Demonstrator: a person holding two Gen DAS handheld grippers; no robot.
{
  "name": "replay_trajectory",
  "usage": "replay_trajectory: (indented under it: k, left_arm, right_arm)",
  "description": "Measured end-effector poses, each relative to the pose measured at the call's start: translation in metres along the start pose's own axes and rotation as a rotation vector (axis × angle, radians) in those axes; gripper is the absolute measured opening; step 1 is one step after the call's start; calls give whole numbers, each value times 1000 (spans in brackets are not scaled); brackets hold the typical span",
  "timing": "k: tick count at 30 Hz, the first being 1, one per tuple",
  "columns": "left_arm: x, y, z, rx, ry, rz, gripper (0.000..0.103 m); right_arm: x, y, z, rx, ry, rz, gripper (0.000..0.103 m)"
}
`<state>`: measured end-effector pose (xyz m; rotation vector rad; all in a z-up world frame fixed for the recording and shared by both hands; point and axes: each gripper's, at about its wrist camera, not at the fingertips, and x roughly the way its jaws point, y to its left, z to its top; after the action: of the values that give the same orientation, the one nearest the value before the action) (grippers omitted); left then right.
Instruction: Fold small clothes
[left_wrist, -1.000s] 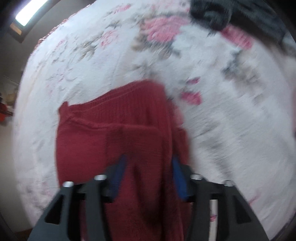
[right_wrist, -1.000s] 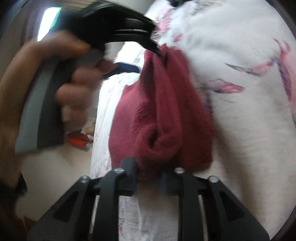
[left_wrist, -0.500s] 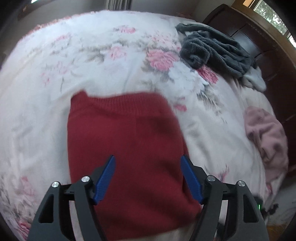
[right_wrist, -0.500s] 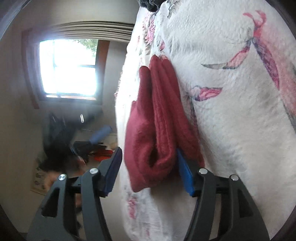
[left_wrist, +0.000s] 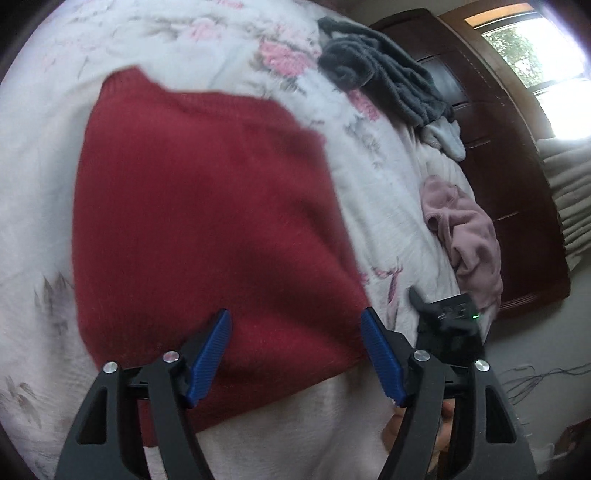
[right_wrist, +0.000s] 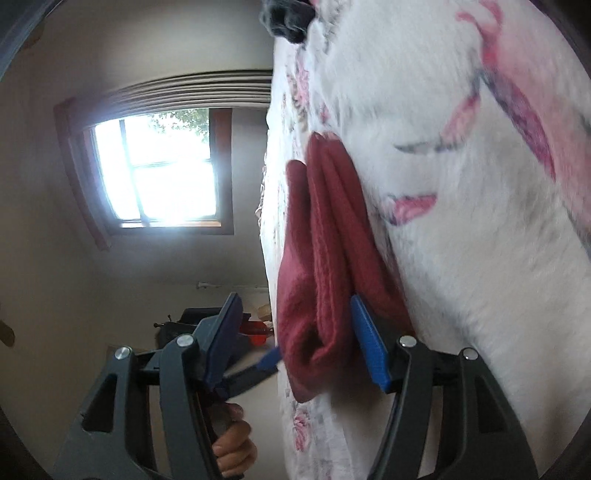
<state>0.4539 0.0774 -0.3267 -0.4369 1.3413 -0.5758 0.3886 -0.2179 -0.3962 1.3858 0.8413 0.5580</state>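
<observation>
A dark red knitted sweater lies folded flat on the white floral bedspread. My left gripper hovers open over its near edge, its blue pads spread wide with nothing held. In the right wrist view, which is rolled sideways, the sweater shows edge-on as stacked layers. My right gripper is open around that folded end; one pad rests against the cloth and the other stands apart. The right gripper's black body shows beside the sweater's right corner.
A dark grey garment and a pale one lie at the bed's far right, and a pink garment near its right edge. Dark wooden furniture stands beyond. A hand holds the left gripper below a bright window.
One second ago both grippers were shut on the hanging sweater. Both have since opened and let go, and the sweater now lies folded on the bed. The left gripper has drawn back.
</observation>
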Motion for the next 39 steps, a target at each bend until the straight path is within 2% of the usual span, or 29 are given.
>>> replay_trajectory:
  k: [4,7,11,13,14,15,17,19,22,23,24,25,26,29,31,33,35,37,39]
  left_arm:
    - [7,4,-4,-2,3,3,73]
    - [-3,-7,-9,23,-10,-46,73]
    - [-9,-18,-19,93,-6,-59,73]
    - [-5,-16,-25,101,4,-58,73]
    - [-1,-14,-27,92,8,-55,73]
    - [2,-11,-29,79,9,-55,73]
    - [2,-11,-34,69,-5,-74,73]
    - [-1,-14,-39,77,-18,-80,73]
    - [-5,-16,-46,83,-26,-84,73]
    - [-6,-14,-48,80,-27,-82,73]
    - [-7,-11,-51,76,-23,-77,73]
    - [-8,-10,-52,74,-17,-74,73]
    - [-11,-8,-53,72,-11,-80,73]
    - [-35,-6,-50,85,-45,-124,73]
    - [-55,5,-37,69,-90,-125,73]
    - [-71,20,-16,24,-132,-141,73]
    - [-84,33,9,-8,-173,-156,73]
    - [-88,46,38,-26,-196,-155,73]
    - [-84,56,58,-47,-195,-159,73]
  right_arm:
    - [8,-3,2,-9,31,-25,61]
    - [15,5,4,-50,39,-56,61]
    - [15,37,16,-196,54,-201,61]
    - [19,69,34,-317,58,-299,59]
    - [21,83,42,-360,51,-323,54]
    - [34,100,54,-402,99,-339,52]
    - [66,110,66,-421,207,-388,47]
    - [96,111,76,-450,261,-496,47]
    - [136,94,82,-436,363,-571,46]
    - [140,89,81,-433,380,-602,39]
    - [149,82,81,-439,386,-669,32]
    - [153,80,80,-460,388,-698,13]
    - [151,81,81,-472,372,-694,8]
    - [131,82,97,-447,256,-677,7]
    - [139,67,101,-429,305,-692,9]
    - [146,70,98,-500,341,-694,13]
    - [137,86,103,-527,304,-703,18]
    - [127,110,104,-552,238,-658,18]
    - [134,128,94,-606,289,-583,18]
